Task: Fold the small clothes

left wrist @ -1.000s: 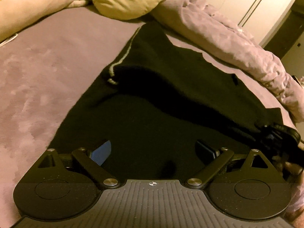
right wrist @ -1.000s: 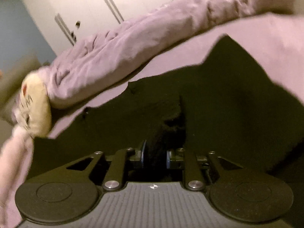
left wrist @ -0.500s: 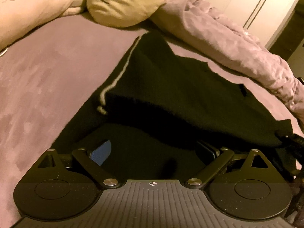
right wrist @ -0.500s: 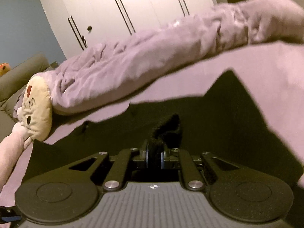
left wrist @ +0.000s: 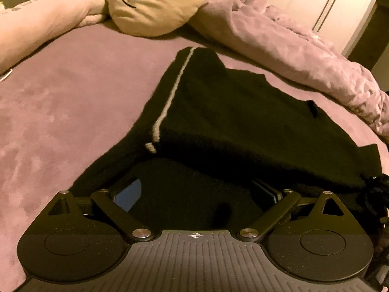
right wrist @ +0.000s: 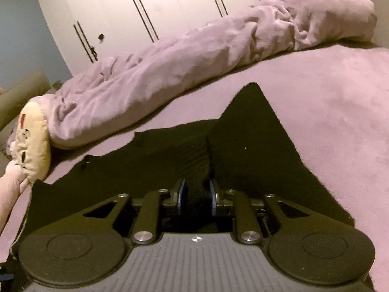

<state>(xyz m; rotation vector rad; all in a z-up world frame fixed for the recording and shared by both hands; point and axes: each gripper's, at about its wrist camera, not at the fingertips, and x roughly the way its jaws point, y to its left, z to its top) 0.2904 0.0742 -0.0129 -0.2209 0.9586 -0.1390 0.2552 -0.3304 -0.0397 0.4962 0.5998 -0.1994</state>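
A black knit garment (left wrist: 243, 126) with a pale stripe along one edge lies on the purple bed cover (left wrist: 60, 121), its far part folded over toward me. My left gripper (left wrist: 197, 192) is open, its fingers spread low over the near black cloth and holding nothing. My right gripper (right wrist: 196, 194) has its jaws a little apart with a fold of the black garment (right wrist: 243, 150) between the blue pads. The right gripper shows dimly at the right edge of the left wrist view (left wrist: 379, 185).
A rolled purple duvet (right wrist: 194, 68) runs along the far side of the bed. A beige plush face cushion (left wrist: 155, 2) and a pink plush limb (left wrist: 43, 26) lie at the head. White wardrobe doors (right wrist: 145, 12) stand behind.
The right gripper drew the garment's upper layer over toward me, then loosened its jaws. The stripe edge slid closer. The left gripper stayed open and advanced slightly.
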